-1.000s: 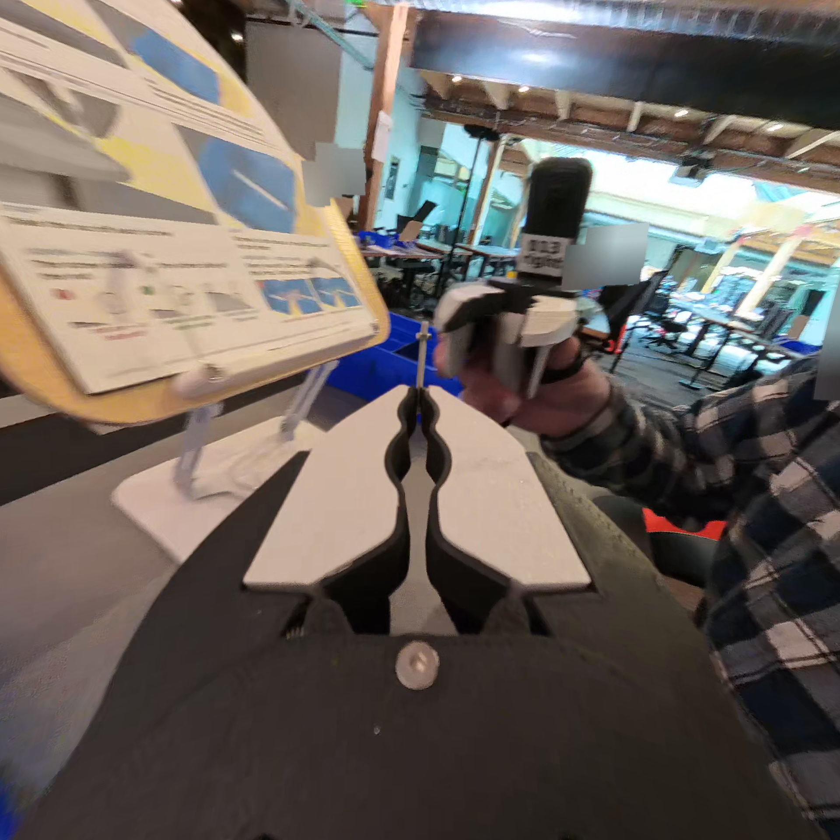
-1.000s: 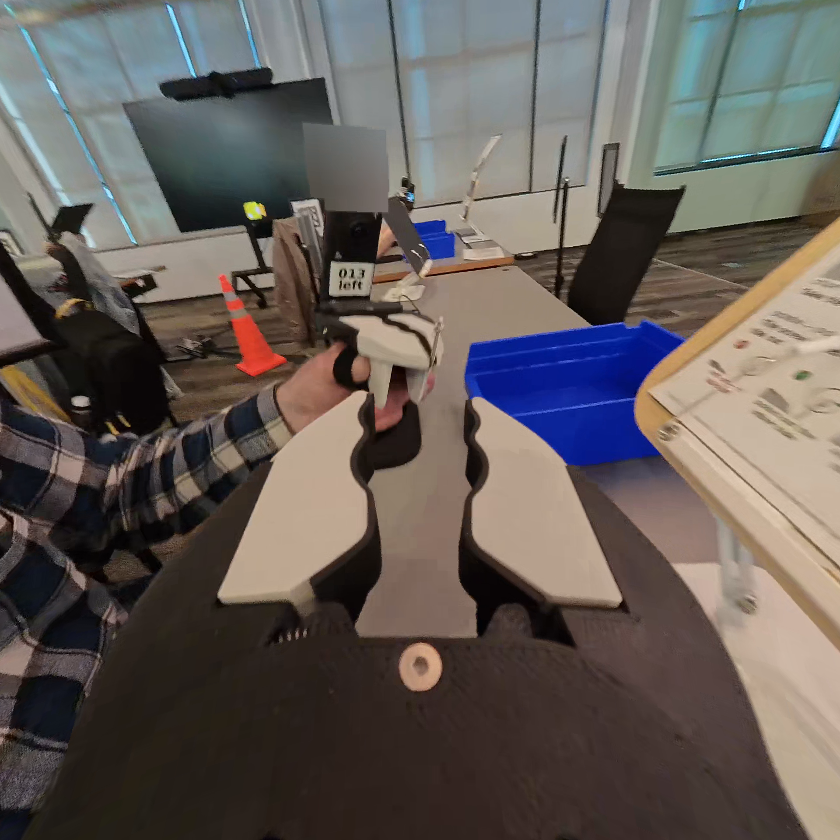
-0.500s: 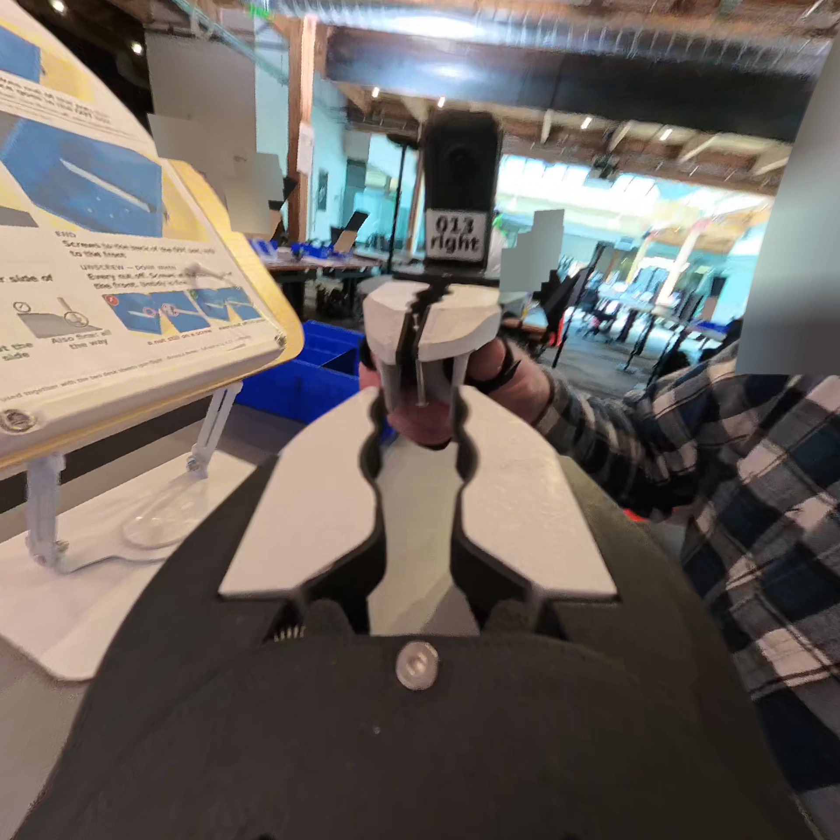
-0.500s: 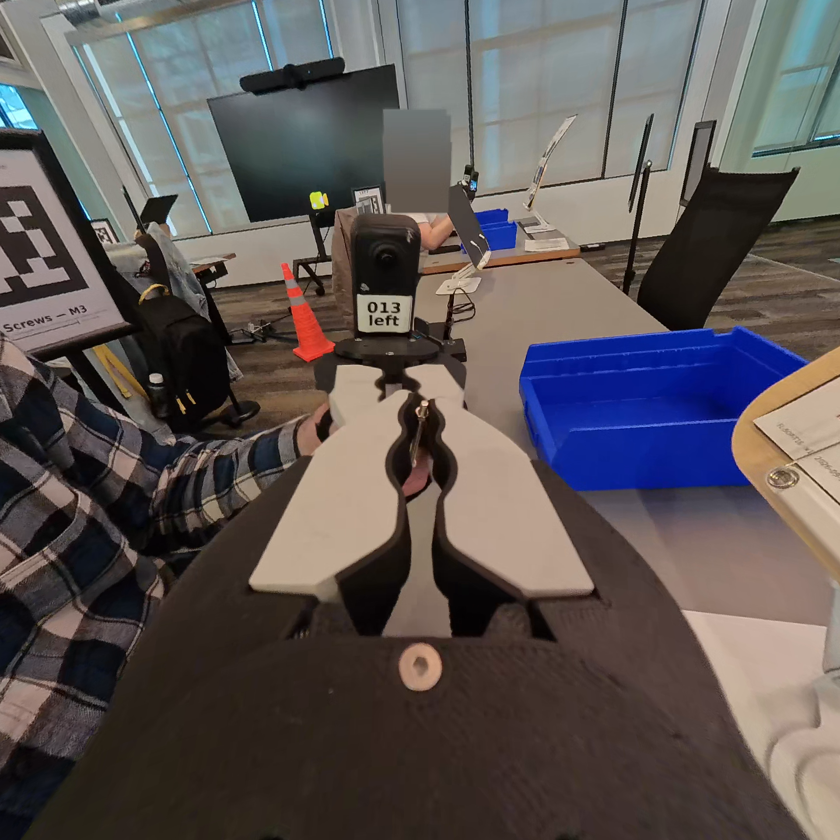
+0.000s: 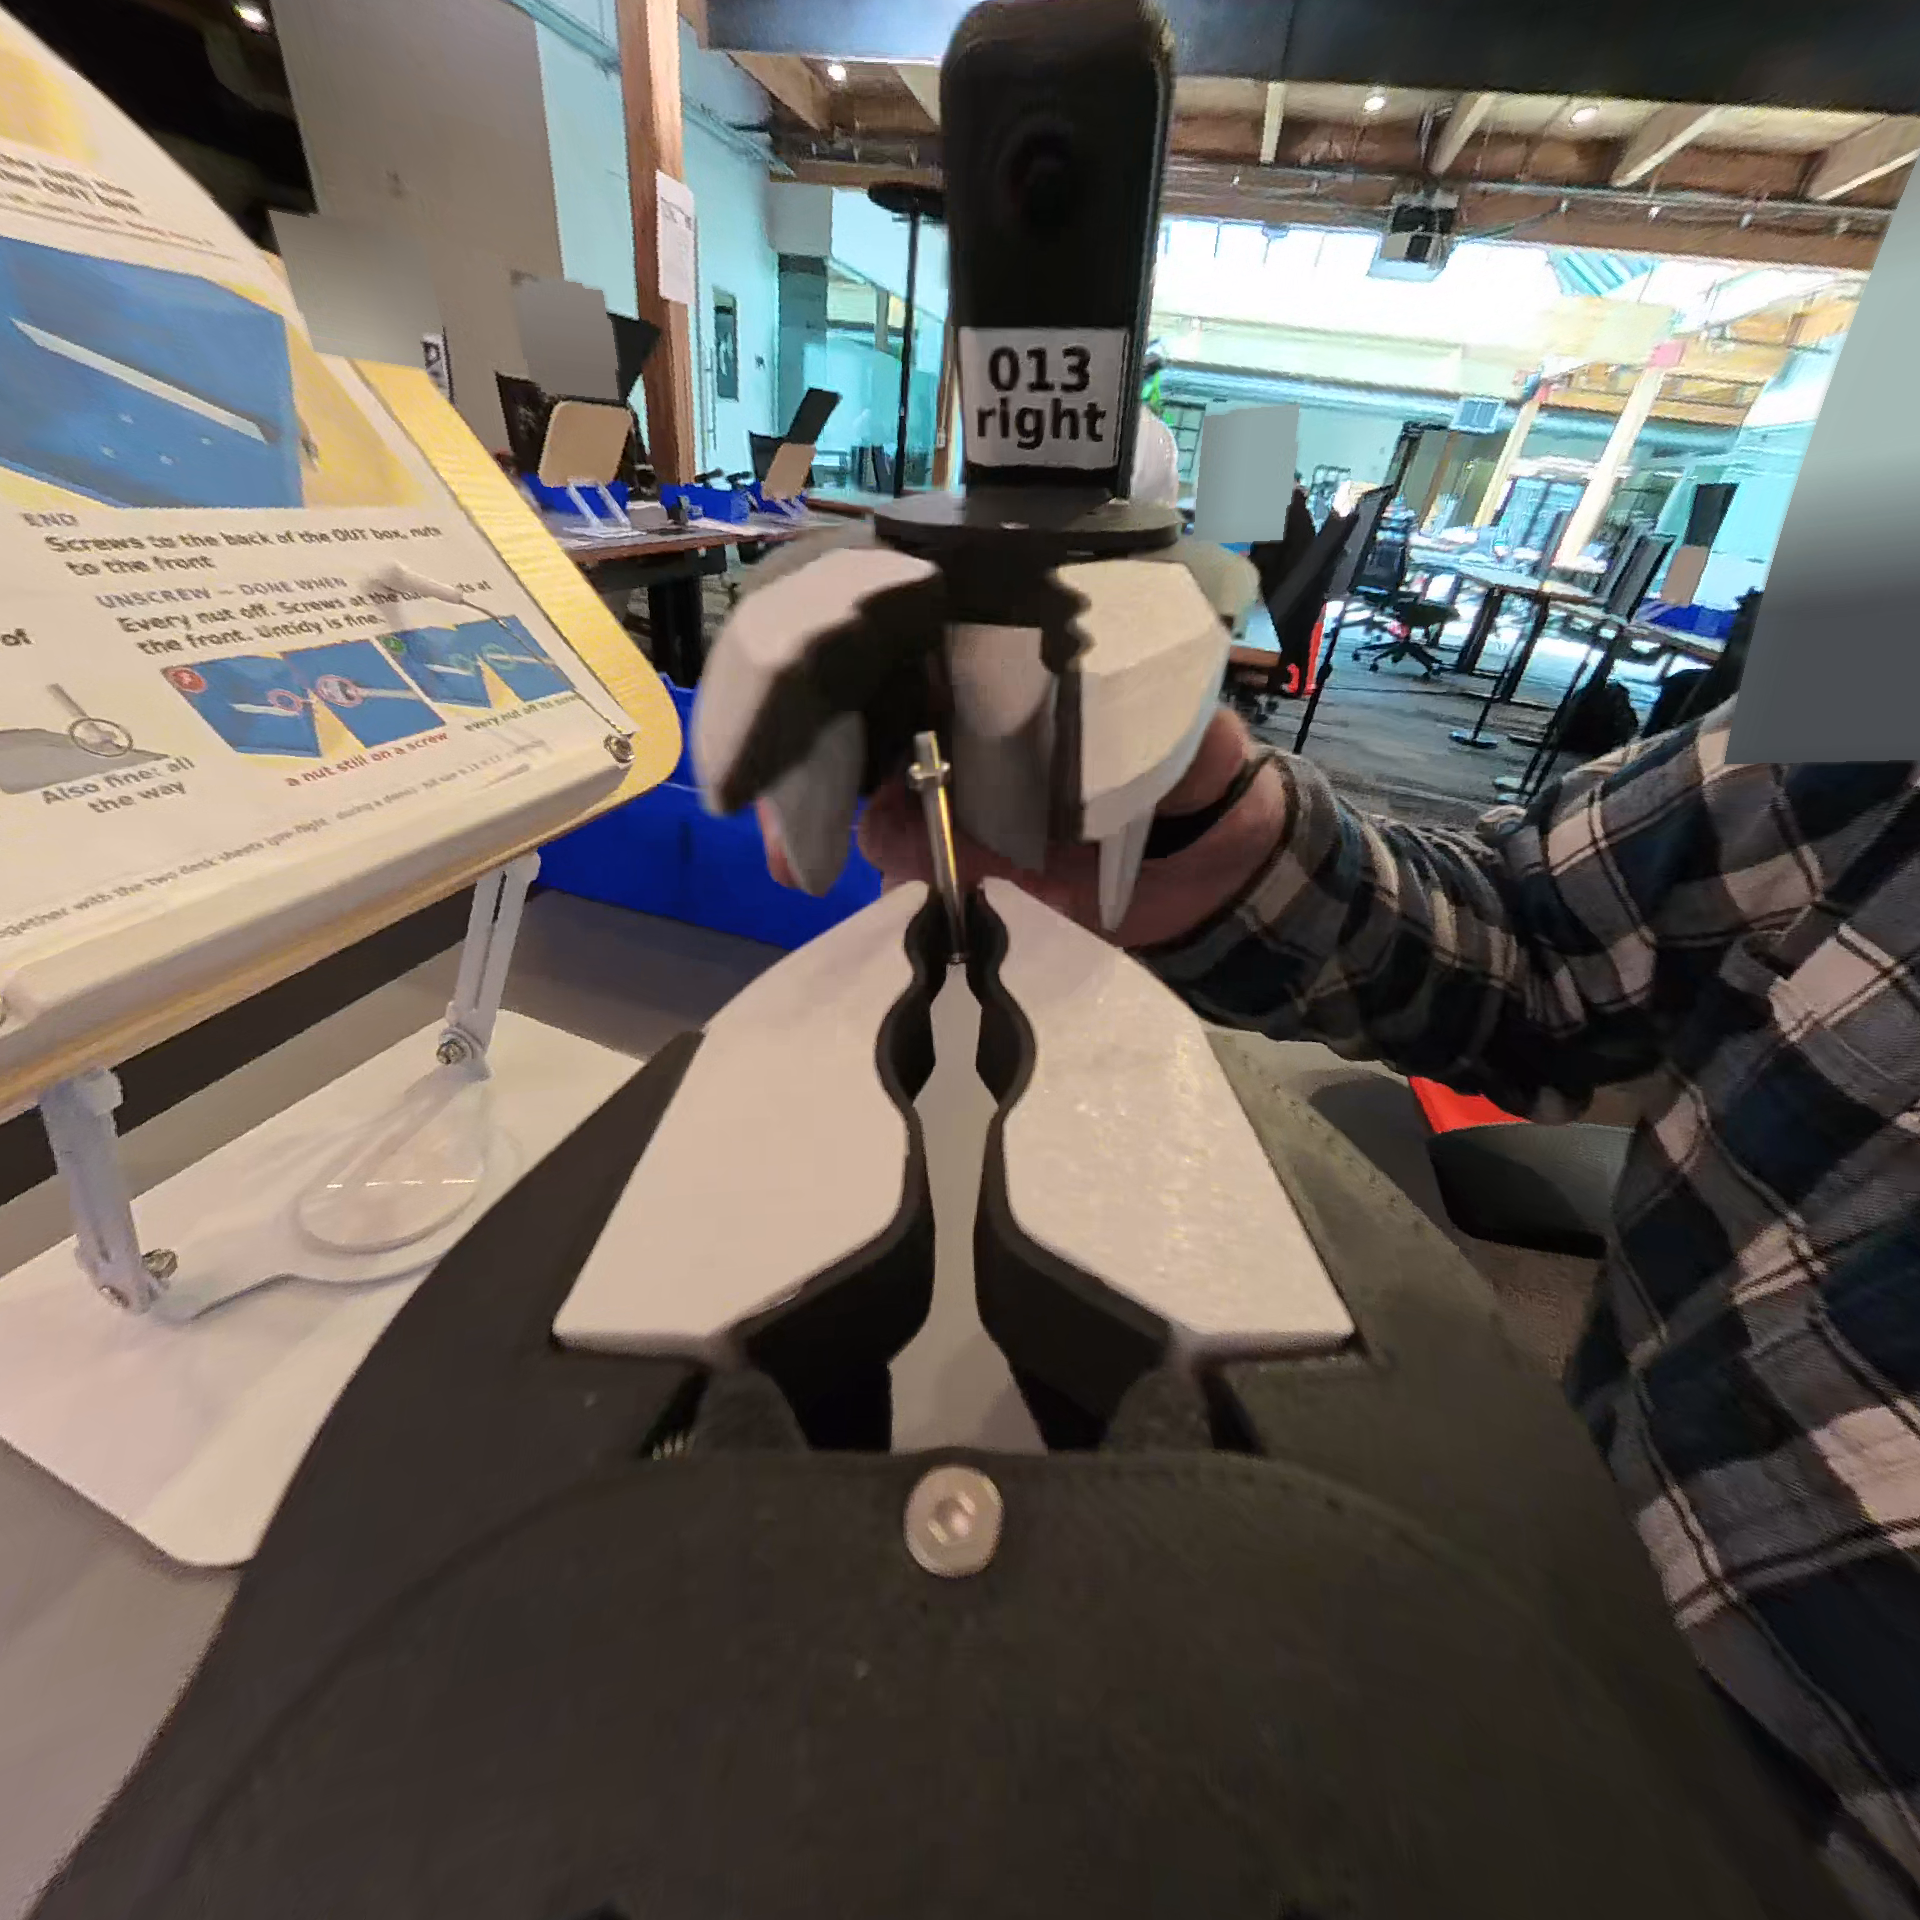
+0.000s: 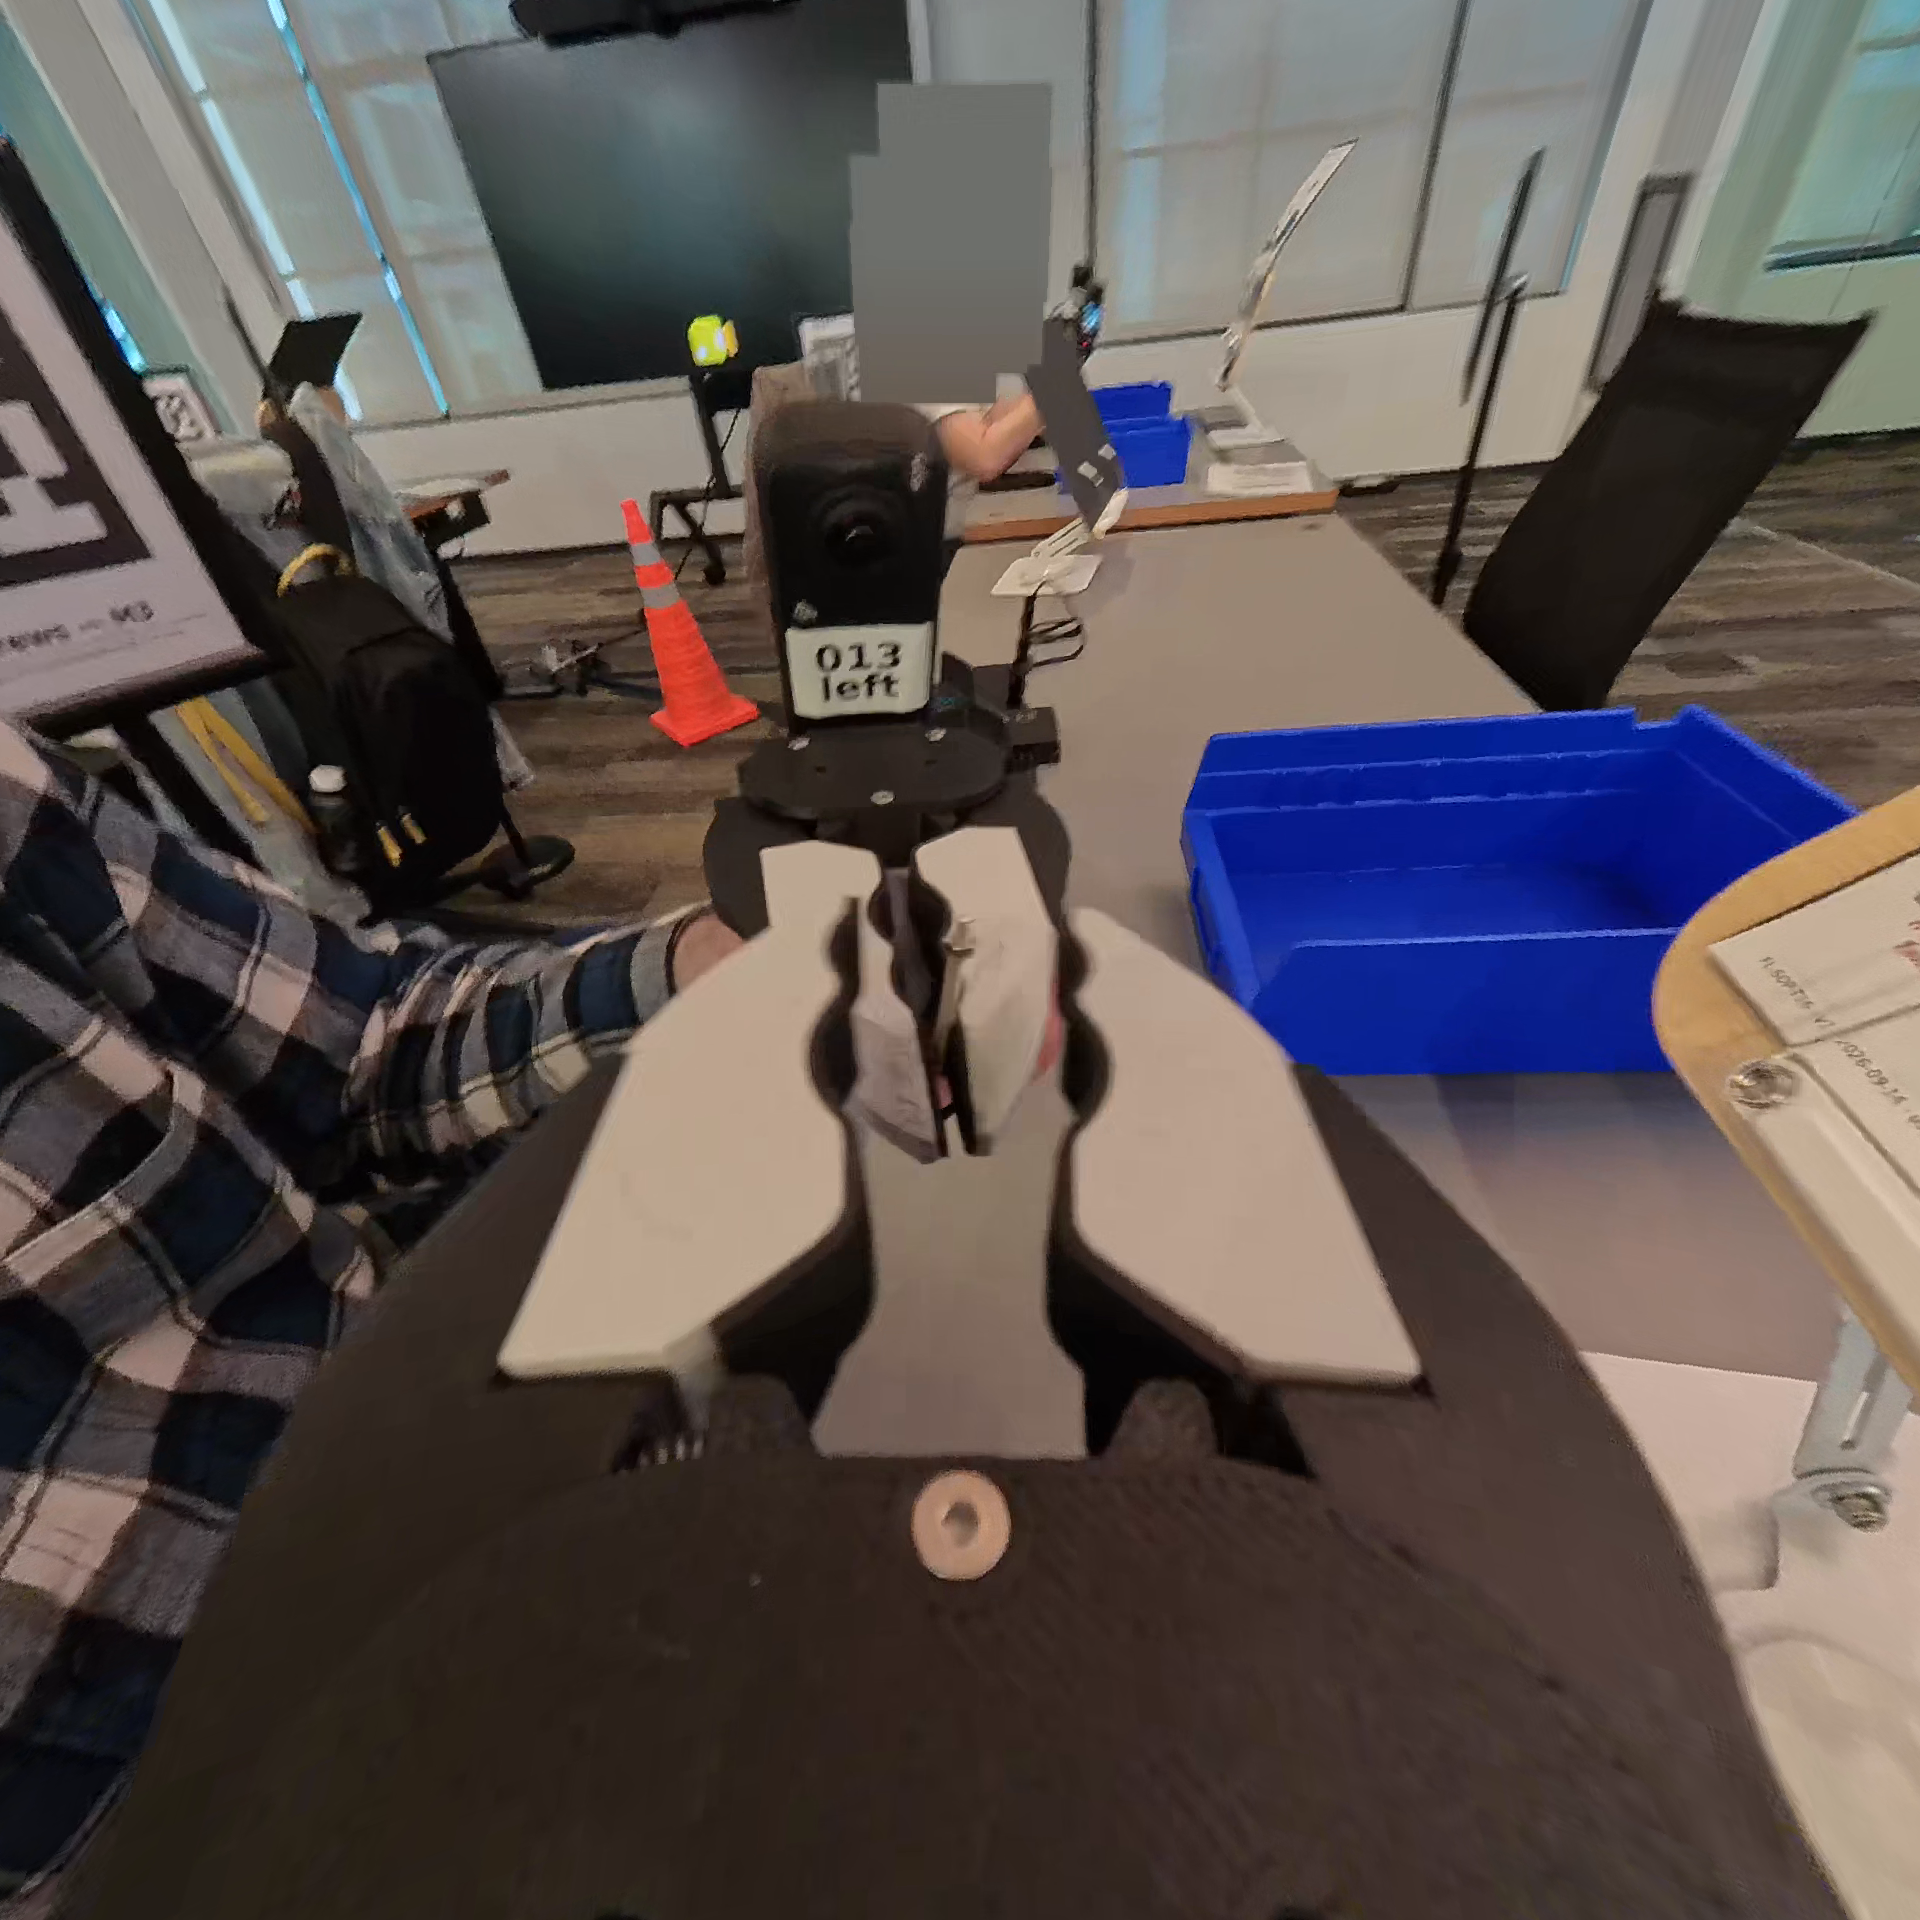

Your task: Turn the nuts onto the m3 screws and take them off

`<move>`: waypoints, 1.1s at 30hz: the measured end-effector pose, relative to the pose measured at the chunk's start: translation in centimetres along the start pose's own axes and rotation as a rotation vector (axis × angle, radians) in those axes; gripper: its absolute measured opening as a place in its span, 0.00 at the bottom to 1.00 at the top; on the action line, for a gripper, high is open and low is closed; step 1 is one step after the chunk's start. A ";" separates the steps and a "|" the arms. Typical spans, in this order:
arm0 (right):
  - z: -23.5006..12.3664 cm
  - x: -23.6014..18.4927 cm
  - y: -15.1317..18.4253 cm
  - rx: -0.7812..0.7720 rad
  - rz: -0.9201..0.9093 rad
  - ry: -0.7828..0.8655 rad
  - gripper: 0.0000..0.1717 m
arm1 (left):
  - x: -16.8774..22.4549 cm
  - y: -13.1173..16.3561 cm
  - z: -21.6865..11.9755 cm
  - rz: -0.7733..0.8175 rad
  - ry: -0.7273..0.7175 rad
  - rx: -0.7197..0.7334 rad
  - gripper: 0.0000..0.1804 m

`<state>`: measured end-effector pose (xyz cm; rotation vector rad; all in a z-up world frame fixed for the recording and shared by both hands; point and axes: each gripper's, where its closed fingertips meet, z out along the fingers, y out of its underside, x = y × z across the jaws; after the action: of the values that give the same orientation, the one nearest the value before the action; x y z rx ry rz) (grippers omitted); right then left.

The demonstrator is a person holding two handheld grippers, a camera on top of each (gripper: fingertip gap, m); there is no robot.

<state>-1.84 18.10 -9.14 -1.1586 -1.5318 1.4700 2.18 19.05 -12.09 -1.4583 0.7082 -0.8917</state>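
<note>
Left gripper (image 5: 954,914) now pinching thin metal screw (image 5: 940,831) upright at fingertips; right gripper (image 6: 961,997), just released, spreading around it beside blue bin (image 6: 1507,883).

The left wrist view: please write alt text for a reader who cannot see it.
The left hand-held gripper is shut on a thin metal screw that stands upright from its fingertips. Just beyond, the right hand-held gripper faces it with fingers apart, beside a tilted instruction board and a blue bin.

White labels on both gripper cameras (image 5: 1042,410) (image 6: 858,670), printed instruction board (image 5: 260,582), framed code sign (image 6: 62,540).
</note>
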 end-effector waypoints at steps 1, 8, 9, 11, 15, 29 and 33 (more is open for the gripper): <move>-0.2 0.2 -0.1 0.009 -0.012 0.018 0.28 | 0.1 0.1 0.0 0.008 0.001 0.000 0.02; 0.4 0.8 0.5 0.016 0.008 0.040 0.33 | 0.8 -0.2 0.5 0.045 0.018 0.040 0.02; 0.2 0.9 0.4 0.024 0.014 0.041 0.32 | 1.0 -0.3 0.5 0.049 0.023 0.049 0.02; -0.8 1.2 0.0 0.064 0.037 0.044 0.31 | 0.8 -0.8 0.1 0.052 0.006 0.075 0.02; -3.7 2.6 0.3 0.115 0.093 0.083 0.28 | 0.8 -1.1 -0.3 0.056 0.014 0.087 0.02; -5.3 3.1 -0.1 0.152 0.112 0.060 0.29 | 0.7 -0.1 0.6 0.072 -0.004 -0.001 0.02; -1.9 0.3 -0.2 0.106 0.042 -0.020 0.34 | 1.0 0.4 1.8 0.081 0.010 -0.025 0.02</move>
<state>-0.19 19.11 -8.81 -1.1233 -1.4320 1.5755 4.22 19.13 -12.31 -1.4380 0.7829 -0.8314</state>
